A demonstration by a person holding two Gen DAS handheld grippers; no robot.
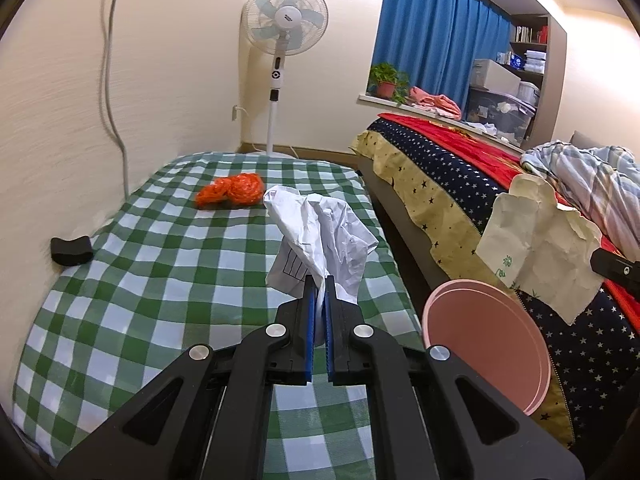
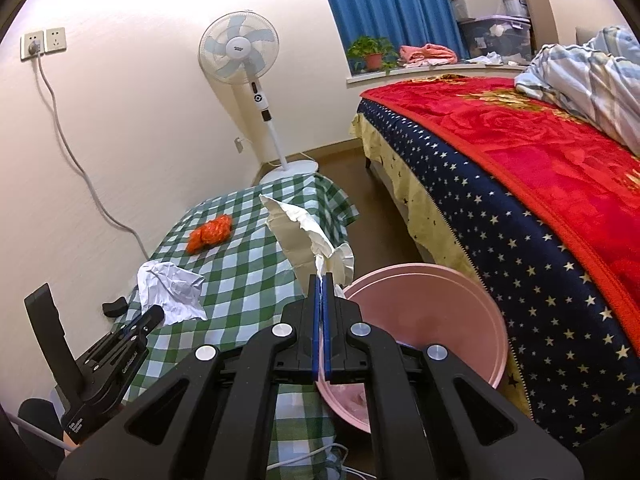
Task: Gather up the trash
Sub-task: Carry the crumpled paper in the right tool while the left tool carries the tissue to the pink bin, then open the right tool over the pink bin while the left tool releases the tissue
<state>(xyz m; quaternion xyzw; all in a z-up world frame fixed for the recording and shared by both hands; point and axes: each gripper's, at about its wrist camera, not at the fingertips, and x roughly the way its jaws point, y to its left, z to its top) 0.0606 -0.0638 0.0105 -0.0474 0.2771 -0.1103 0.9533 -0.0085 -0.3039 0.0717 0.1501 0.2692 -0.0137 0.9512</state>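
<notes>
L gripper [image 1: 319,280] clamps white paper [image 1: 324,232] over checked cloth [image 1: 160,280]; R gripper [image 2: 322,278] pinches cream bag [image 2: 308,236] at pink bin [image 2: 460,292] rim.

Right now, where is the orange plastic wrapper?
The orange plastic wrapper lies on the green checked cloth, toward its far end near the standing fan. In the left wrist view it sits beyond the crumpled white paper.

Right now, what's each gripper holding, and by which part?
Left gripper is shut on the white paper, pinching its lower edge. Right gripper is shut on the cream bag, pinching a thin edge at its bottom.
</notes>
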